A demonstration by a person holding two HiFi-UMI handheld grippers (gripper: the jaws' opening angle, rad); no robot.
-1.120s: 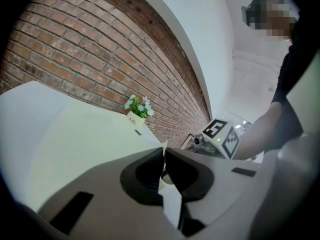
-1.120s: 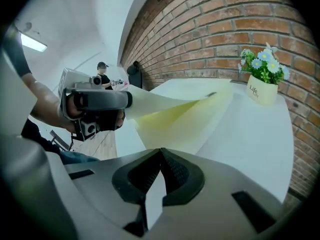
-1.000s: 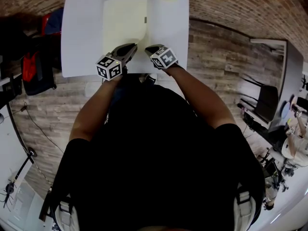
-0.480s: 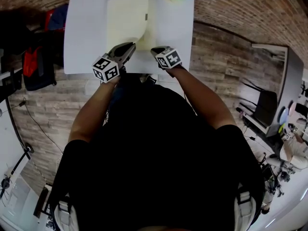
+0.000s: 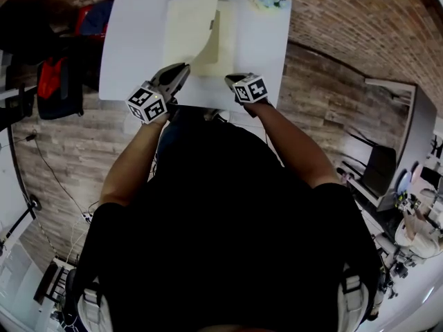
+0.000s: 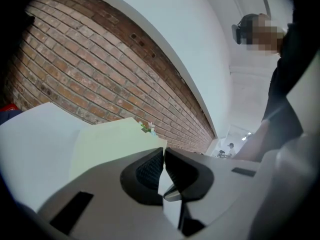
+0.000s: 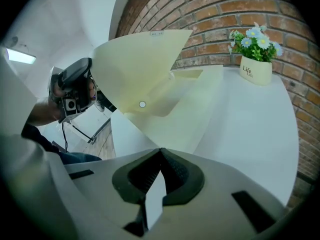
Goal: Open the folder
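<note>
Although the folder point(image 5: 225, 47) was not yet fully open, the job looked roughly halfway done. Its front cover point(image 5: 188, 21) stood lifted off the back leaf point(image 7: 195, 119) and curled upward, while the back leaf lay flat on the white surface point(image 5: 131, 40). What remained, by my judgement, was swinging the cover over and laying it flat. The left hand-held gripper point(image 6: 163, 151) was clamped tight on the cover's near corner, so the cover rose directly ahead of its jaws. The right hand-held gripper point(image 7: 160, 151) had its jaws together at the back leaf's near edge, with the folder spreading just ahead of it. Whether it pinched that leaf could not be told.
</note>
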